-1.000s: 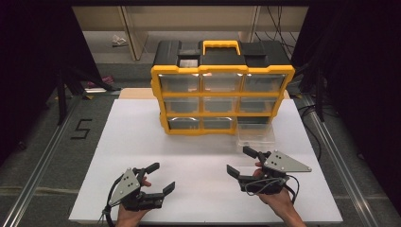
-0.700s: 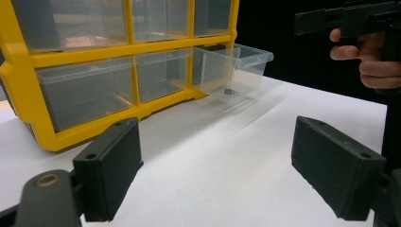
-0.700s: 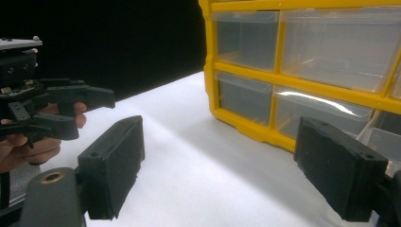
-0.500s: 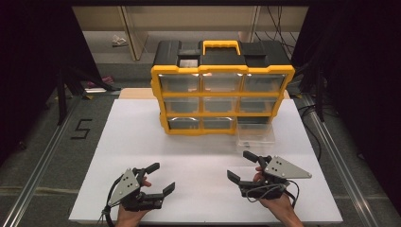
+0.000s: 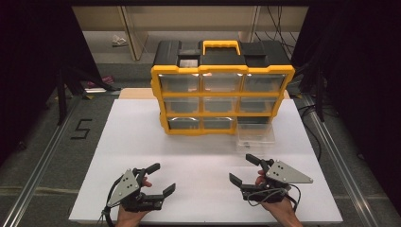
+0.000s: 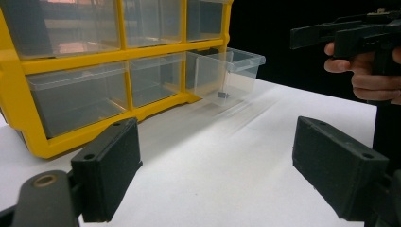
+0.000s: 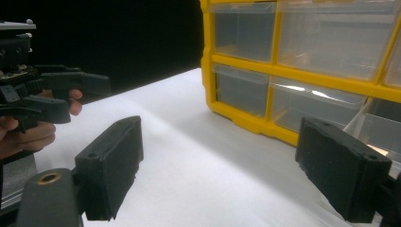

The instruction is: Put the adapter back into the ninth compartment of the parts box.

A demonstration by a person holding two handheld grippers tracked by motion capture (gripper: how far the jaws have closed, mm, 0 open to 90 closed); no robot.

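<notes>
Box: a yellow box of clear drawers stands at the far side of the white table.
Open drawer: the bottom right drawer of the box is pulled out toward the person. It sticks out from the front of the box and rests on the table.
Small thing: a tiny dark piece lies inside the open drawer, near its front wall.
Right gripper: the right gripper is in front of the box, near the open drawer but not touching it. Its two jaws are spread wide with nothing between them.
Left gripper: the left gripper is in front of the box too, well apart from it, on the left side. Its jaws are also spread wide and hold nothing.
Step now: it looks like the right gripper is getting ready to go to the open drawer.
How to do it well: move the right gripper slowly to the front of the drawer. Keep the jaws wide until they are around the thing to grab. Come in low and straight so the drawer does not tip or slide off. The left gripper can steady the box if it starts to move.
Hard to see: the drawer is clear, so its edges are faint from above. The tiny piece is too small to name; it may be a screw or a nut.
Cut off: the top of the box is out of the picture in both gripper views.
</notes>
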